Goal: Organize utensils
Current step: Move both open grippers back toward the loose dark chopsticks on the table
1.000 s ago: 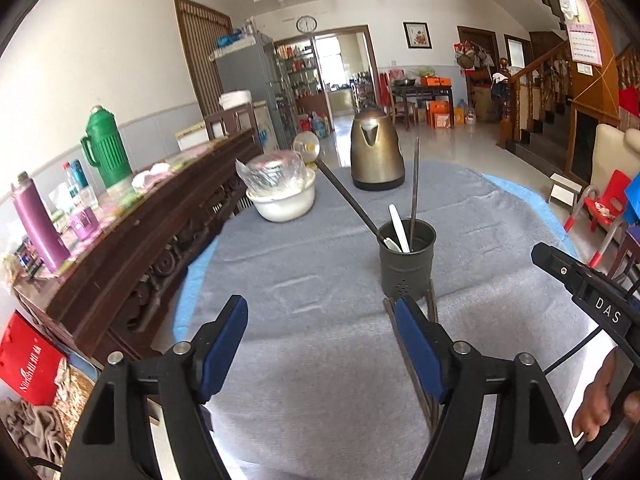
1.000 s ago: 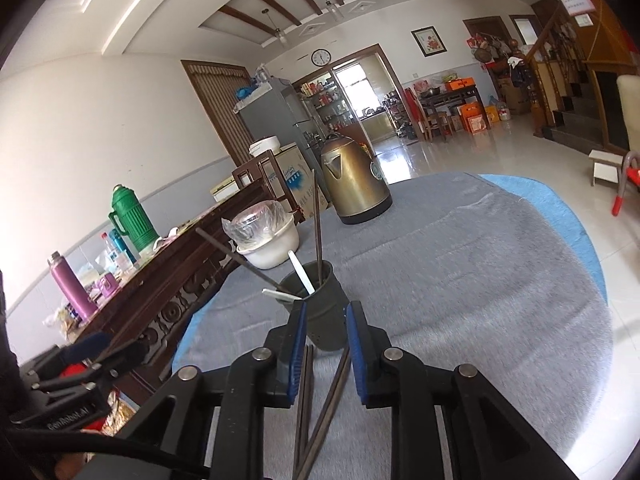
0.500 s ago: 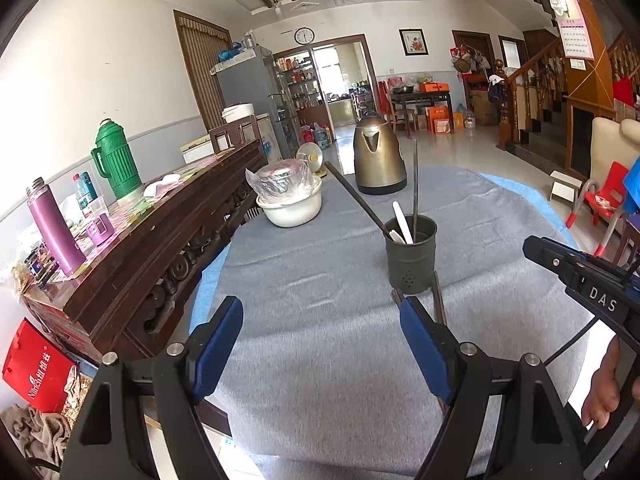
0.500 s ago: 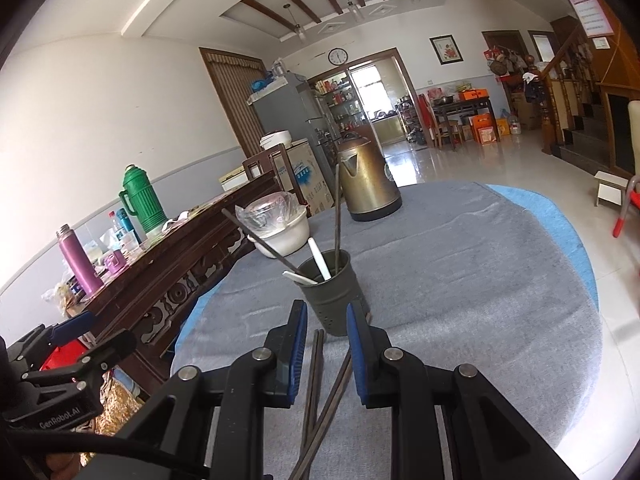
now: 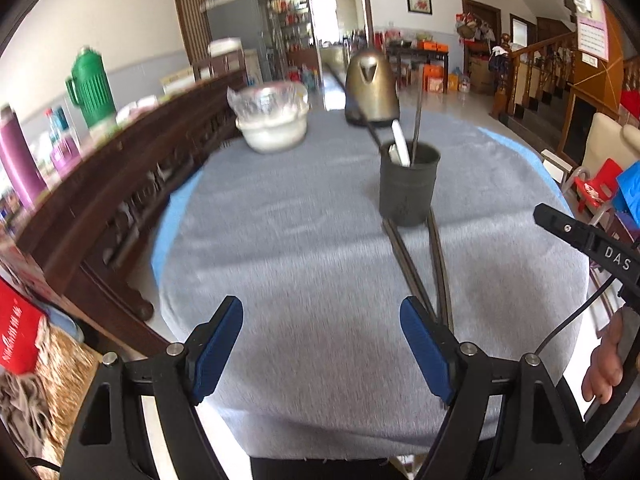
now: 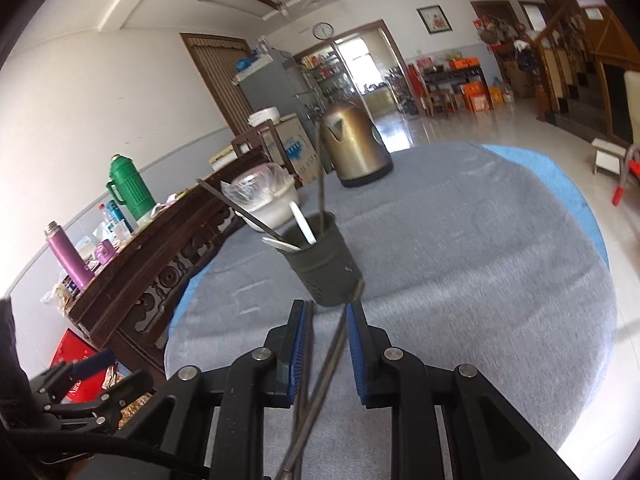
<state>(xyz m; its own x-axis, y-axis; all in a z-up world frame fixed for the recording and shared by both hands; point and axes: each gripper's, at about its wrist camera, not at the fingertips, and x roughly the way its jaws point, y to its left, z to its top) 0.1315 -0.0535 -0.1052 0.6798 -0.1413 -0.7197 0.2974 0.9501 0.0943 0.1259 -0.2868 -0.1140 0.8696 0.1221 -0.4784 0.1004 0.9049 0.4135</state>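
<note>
A dark utensil holder (image 5: 408, 184) stands on the grey-covered round table (image 5: 300, 240). It holds a ladle, white spoons and a dark chopstick. Two dark chopsticks (image 5: 424, 268) lie on the cloth in front of it, crossed in a V. My left gripper (image 5: 322, 344) is open and empty above the near table edge, left of the chopsticks. In the right wrist view the holder (image 6: 320, 268) is just ahead. My right gripper (image 6: 326, 344) is open by a narrow gap, with the chopsticks (image 6: 320, 372) lying between its fingers, not clamped.
A gold kettle (image 5: 370, 88) and a plastic-covered white bowl (image 5: 272, 124) stand at the table's far side. A dark wooden sideboard (image 5: 120, 184) with a green thermos (image 5: 90, 88) and purple flask runs along the left. Stairs and chairs are on the right.
Both grippers have drawn back from the holder toward the near table edge. The right gripper's fingers have parted a little wider around the chopsticks.
</note>
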